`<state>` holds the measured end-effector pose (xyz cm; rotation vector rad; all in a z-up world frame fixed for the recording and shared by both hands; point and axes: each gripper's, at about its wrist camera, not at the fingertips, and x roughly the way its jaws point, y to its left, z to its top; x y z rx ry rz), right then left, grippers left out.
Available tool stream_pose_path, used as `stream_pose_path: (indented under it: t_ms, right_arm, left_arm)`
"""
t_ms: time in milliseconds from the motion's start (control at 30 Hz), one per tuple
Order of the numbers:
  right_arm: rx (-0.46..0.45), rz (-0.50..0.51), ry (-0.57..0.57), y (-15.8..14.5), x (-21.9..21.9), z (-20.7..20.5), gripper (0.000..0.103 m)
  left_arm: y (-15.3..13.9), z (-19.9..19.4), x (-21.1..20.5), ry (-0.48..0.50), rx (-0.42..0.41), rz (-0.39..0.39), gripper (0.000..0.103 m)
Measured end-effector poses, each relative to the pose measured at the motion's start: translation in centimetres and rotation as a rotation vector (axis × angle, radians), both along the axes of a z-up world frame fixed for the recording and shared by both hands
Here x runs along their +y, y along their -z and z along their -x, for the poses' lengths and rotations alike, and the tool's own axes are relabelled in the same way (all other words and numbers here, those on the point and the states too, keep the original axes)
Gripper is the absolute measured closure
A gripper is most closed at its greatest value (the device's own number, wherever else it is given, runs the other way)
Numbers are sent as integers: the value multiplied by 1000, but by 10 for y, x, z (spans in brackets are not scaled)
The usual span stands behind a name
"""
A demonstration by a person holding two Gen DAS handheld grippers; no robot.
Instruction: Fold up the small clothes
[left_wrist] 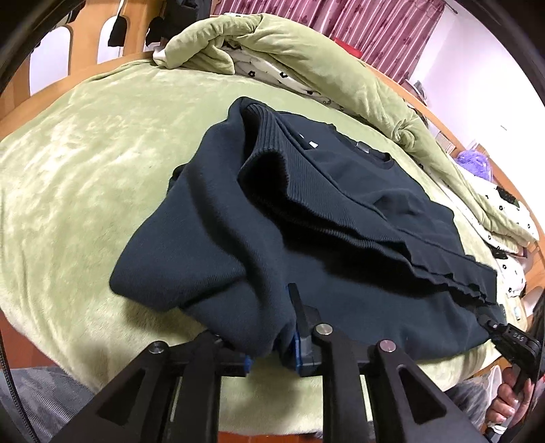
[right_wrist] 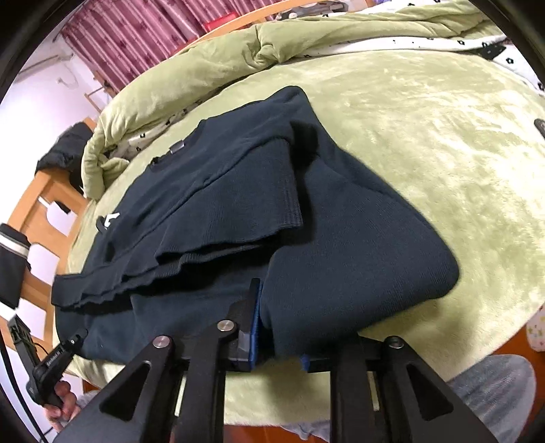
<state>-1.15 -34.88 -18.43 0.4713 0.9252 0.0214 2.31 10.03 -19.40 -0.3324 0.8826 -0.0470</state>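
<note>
Left wrist view: dark navy knit sweatshirt (left_wrist: 272,211) lies partly folded on a pale green plush bed cover (left_wrist: 85,163), occupying centre frame and running toward 4 o'clock. Fabric is soft fleece-like on the body; a ribbed cuff or hem band lies across the top layer, its edge wavy, with a round ribbed neckline toward 1 o'clock. Left gripper (left_wrist: 272,344), black with blue pads, at 6 o'clock: jaws closed on a bunched corner of the sweatshirt, cloth pinched between the pads and draping over them. At 4 o'clock the other black gripper meets the sweatshirt's near edge, a hand on its handle. A rumpled green quilt with white flower-print lining (left_wrist: 306,64) is heaped from 12 to 3 o'clock; maroon pleated curtain (left_wrist: 391,30) behind it; wooden bed frame (left_wrist: 68,54) at 10 o'clock. Right wrist view: the same sweatshirt (right_wrist: 238,204) spreads from centre toward 9 o'clock, a rounded folded bulge at 3 o'clock, a small white mark on the cloth at 9 o'clock. Right gripper (right_wrist: 279,340) at 6 o'clock: jaws clamped on the sweatshirt's near fold, blue pad showing against the cloth. Left gripper sits at 8 o'clock touching the hem. Green plush cover (right_wrist: 442,153) fills the 1 to 4 o'clock area, short matted pile.
</note>
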Motion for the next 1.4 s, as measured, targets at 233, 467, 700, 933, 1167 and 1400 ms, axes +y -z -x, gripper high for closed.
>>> stream_pose_path:
  t_ms: [233,467,700,933,1167,1400]
  right_arm:
    - [-34,72,-29,-10,-5,27,75]
    - [-63,130,-22,-23,-9,51,71]
    - [-129,144,-19,-53,-11,72,67]
    - [-178,151,-17,-77,-7,72,63]
    - [-171,149,-27,-79,-2,56,63]
    - [-116,142,-40,-63,-3,23,63]
  left_arm:
    - [-4,22,0,-6,12,-37,70]
    - [-16,48,10,-29,-19,-15,59]
    - [-43,63,20,-34,-63,5,51]
    - [-70,51,14,-36,-82,-46,49]
    - [-75,28,11,-33,-76,-77,49]
    - [-63,-2,15,-10,-50,-41,49]
